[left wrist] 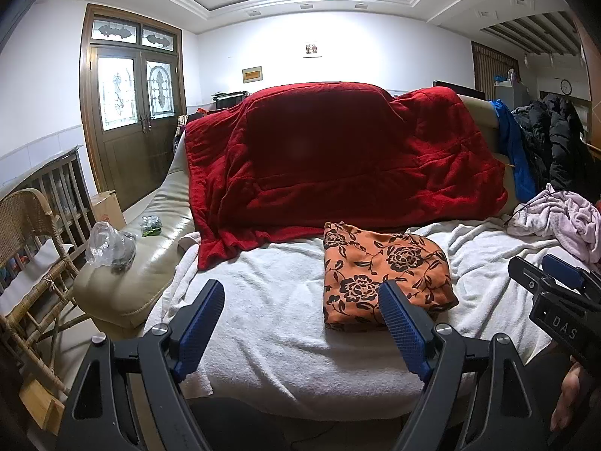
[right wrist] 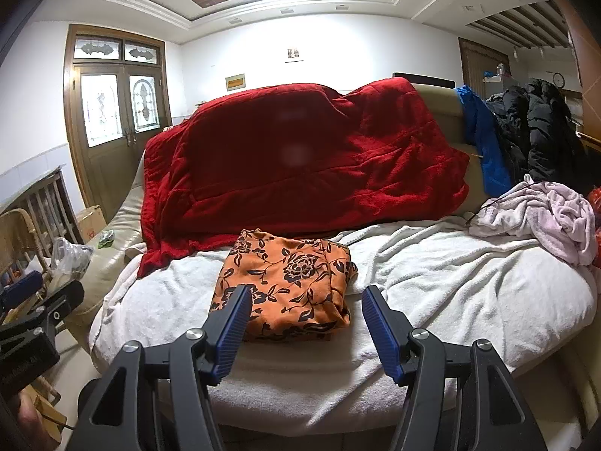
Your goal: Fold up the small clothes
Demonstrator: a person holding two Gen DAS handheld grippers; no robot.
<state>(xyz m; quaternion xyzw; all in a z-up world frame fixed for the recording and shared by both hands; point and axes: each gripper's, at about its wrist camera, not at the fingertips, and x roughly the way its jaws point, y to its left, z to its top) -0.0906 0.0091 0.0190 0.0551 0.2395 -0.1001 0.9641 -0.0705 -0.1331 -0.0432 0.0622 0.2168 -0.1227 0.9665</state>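
An orange garment with black flowers (left wrist: 383, 270) lies folded into a neat rectangle on the white towel (left wrist: 270, 300) that covers the sofa seat. It also shows in the right wrist view (right wrist: 289, 278). My left gripper (left wrist: 300, 300) is open and empty, held back from the seat's front edge, left of the garment. My right gripper (right wrist: 306, 300) is open and empty, just in front of the garment's near edge. A crumpled pale pink garment (right wrist: 541, 214) lies at the right end of the seat, also in the left wrist view (left wrist: 559, 221).
A red quilt (left wrist: 338, 158) drapes over the sofa back. A blue garment (right wrist: 484, 139) and black coats (right wrist: 537, 131) hang at the right. Plastic bags (left wrist: 109, 244) sit on the left armrest. A wicker chair (left wrist: 26, 248) stands at the left.
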